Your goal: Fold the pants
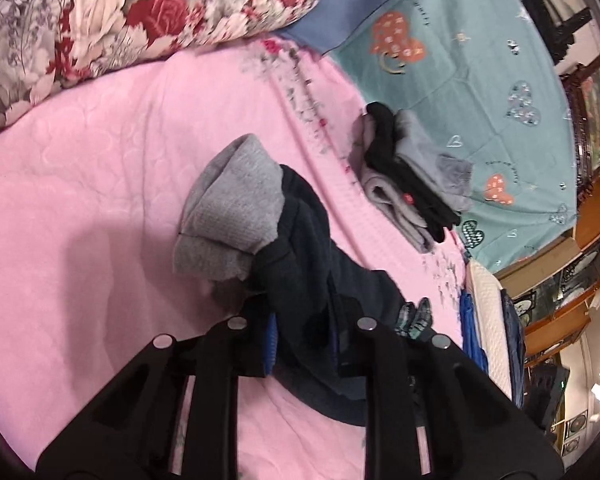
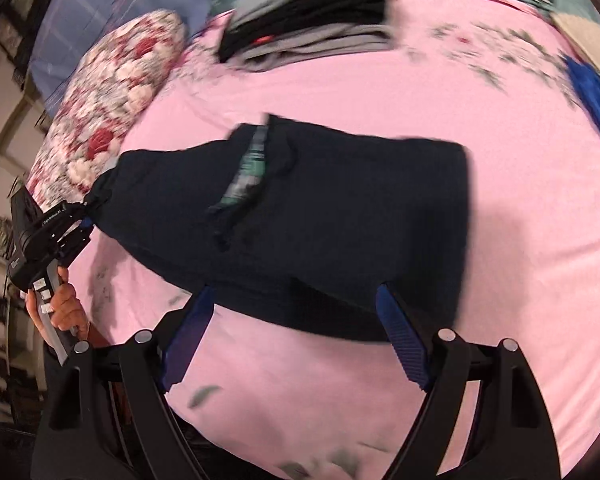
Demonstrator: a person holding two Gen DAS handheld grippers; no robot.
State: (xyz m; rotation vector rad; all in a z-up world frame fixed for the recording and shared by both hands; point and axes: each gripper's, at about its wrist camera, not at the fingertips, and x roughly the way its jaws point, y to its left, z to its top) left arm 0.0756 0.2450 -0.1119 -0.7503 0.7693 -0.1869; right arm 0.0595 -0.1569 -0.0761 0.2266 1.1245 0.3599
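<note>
Blue-padded fingers [image 2: 400,344] of the right gripper [image 2: 296,320] stand wide apart just above the near hem of the dark pants [image 2: 340,216], grasping nothing. These pants lie partly folded on the pink bed [image 2: 520,240], a plaid strip of lining showing at a pocket slit. At the far left end the left gripper [image 2: 85,220], held in a hand [image 2: 66,308], is clenched on a bunched corner of the cloth; its own view shows dark fabric pinched between the fingers [image 1: 271,340], with a grey garment [image 1: 232,204] lying against the pants beyond.

The fabric looks soft, limp and fairly light, probably a fleecy knit that will sag and drag rather than hold a crease. Best taken at a hem edge or corner, pinching all layers together. A folded stack [image 1: 404,168] sits well apart.
</note>
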